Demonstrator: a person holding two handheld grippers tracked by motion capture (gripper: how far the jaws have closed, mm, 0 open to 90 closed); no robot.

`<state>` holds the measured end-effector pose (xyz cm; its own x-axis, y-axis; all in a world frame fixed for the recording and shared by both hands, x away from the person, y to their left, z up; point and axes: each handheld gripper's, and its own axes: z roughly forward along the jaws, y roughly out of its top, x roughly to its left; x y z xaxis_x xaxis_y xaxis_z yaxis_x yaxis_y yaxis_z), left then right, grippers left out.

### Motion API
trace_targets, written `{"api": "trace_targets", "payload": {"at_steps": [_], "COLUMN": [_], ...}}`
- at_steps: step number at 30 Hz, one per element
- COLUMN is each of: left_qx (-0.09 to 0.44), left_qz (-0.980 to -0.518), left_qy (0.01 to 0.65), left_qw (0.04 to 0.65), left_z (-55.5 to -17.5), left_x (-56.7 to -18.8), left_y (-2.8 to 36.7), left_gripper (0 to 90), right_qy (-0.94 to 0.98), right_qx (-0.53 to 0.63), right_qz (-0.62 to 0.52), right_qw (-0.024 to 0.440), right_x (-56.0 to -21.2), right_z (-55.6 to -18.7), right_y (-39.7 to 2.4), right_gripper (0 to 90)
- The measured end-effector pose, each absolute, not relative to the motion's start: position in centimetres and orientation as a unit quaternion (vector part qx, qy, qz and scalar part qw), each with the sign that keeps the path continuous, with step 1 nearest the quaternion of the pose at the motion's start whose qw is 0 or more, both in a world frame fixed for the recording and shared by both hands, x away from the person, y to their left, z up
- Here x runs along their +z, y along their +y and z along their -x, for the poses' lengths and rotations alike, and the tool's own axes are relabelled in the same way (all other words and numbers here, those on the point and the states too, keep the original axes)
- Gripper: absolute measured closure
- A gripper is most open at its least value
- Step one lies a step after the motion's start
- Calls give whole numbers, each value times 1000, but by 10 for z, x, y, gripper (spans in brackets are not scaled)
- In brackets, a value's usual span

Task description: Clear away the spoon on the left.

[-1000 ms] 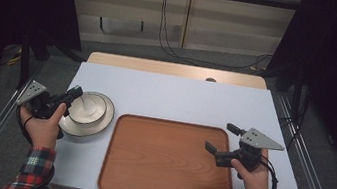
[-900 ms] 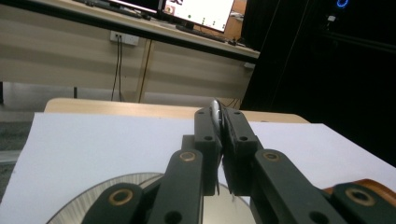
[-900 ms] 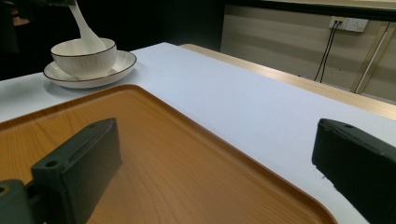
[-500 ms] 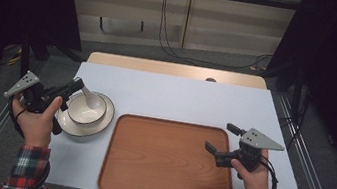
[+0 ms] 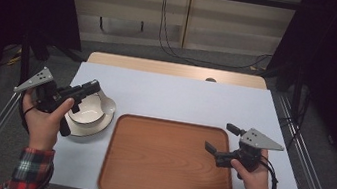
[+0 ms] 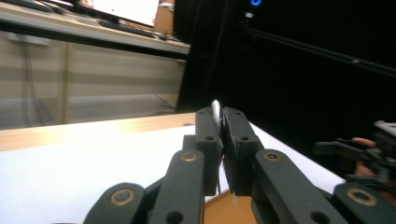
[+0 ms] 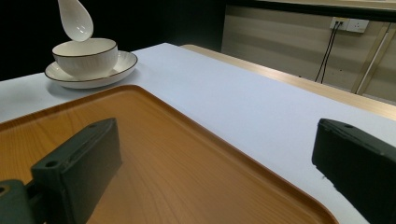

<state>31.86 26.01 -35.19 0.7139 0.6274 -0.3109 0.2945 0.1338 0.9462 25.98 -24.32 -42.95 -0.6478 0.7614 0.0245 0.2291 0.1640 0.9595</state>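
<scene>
Left gripper view shows the left hand-held gripper (image 6: 220,135) clamped on a thin white spoon (image 6: 215,112), which hangs above the white bowl (image 7: 85,57) on its saucer (image 7: 119,65). Right hand-held gripper (image 7: 215,154) gapes wide, holding nothing, apparently just over the wooden tray (image 5: 166,165) on the desk (image 5: 181,96).

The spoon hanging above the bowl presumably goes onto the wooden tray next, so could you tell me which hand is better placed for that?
Left: the left gripper already pinches the spoon above the bowl.
</scene>
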Motion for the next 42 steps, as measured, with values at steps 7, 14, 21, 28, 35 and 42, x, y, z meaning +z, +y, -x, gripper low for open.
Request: {"api": "trace_targets", "payload": {"at_steps": [7, 14, 21, 28, 35, 42], "left_qx": [101, 72, 57, 43, 25, 10], "left_qz": [-660, -677, -688, -698, -706, -720], "left_qy": [338, 324, 316, 309, 304, 296], "left_qw": [663, 657, 651, 645, 639, 627], "left_z": [-317, -318, -318, -317, -316, -313], "left_x": [-351, -357, -365, -372, -379, -387], "left_y": [248, 232, 220, 208, 198, 185], "left_gripper": [853, 853, 853, 853, 853, 853], "right_qy": [723, 725, 725, 725, 726, 725], "right_qx": [548, 547, 547, 548, 550, 547], "right_qz": [-343, -343, -343, -341, -339, -342], "right_qw": [243, 241, 240, 239, 235, 239], "right_x": [-430, -430, -430, -430, -430, -430], "right_z": [-260, -260, -260, -260, -260, -260], "right_y": [-243, -243, -243, -243, -243, -243], "right_gripper": [8, 9, 8, 8, 8, 8]}}
